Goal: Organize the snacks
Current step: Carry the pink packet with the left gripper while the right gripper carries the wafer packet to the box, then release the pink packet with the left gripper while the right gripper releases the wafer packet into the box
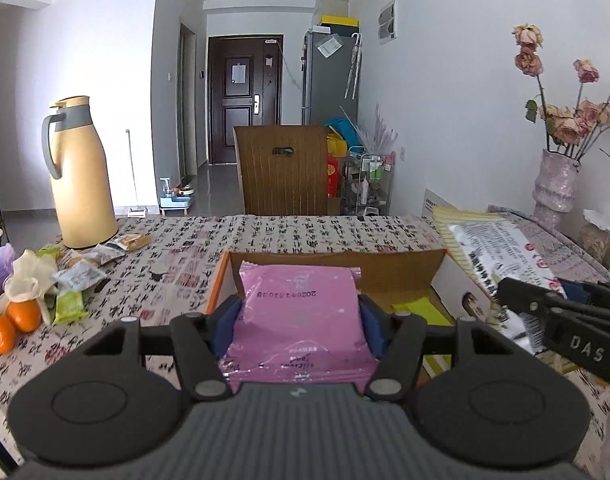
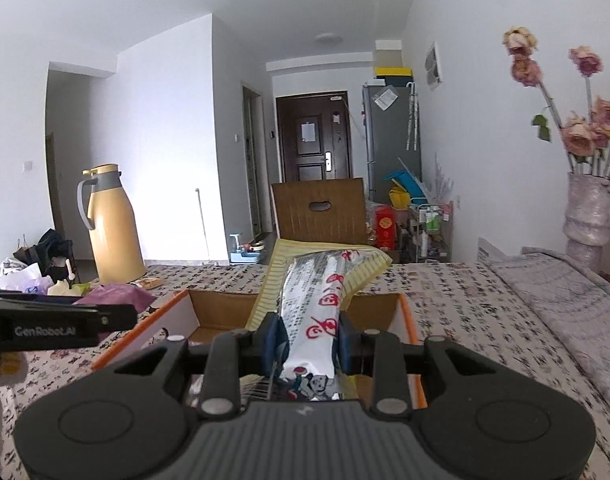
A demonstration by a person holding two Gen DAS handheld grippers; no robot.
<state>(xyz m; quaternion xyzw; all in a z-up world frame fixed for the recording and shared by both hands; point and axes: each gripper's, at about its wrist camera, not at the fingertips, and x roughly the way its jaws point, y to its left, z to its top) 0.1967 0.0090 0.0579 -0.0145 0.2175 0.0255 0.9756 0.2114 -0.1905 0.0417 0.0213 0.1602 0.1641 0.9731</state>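
The left gripper (image 1: 301, 316) has its jaws closed on a flat pink plastic snack packet (image 1: 301, 312), the blue pads pressing on its two side edges. The packet sticks forward from the jaws, its far end over the near part of an open cardboard box with an orange outer rim (image 1: 337, 266). Beyond the jaws and to their right, a yellow-green packet (image 1: 419, 310) lies on the floor of the box.

The right gripper (image 2: 307, 344) has its jaws clamped on a long white snack bag with red characters and grey print (image 2: 317, 308), which is folded narrow between the pads and reaches up and forward from them. A pale yellow striped sheet or bag (image 2: 281, 276) lies against its left side, past the jaws. The same box sits straight ahead of and below these jaws, with the bag above its opening.

The box rests on a table covered by a cloth printed with black calligraphy (image 1: 305, 232). Well to the left of the left jaws lie a heap of small snack packets (image 1: 81, 276) and some oranges (image 1: 13, 322), with a tall yellow thermos jug with a grey handle (image 1: 83, 172) standing behind them. Far to the right of both jaws stands a pinkish vase of dried roses (image 1: 555, 184).
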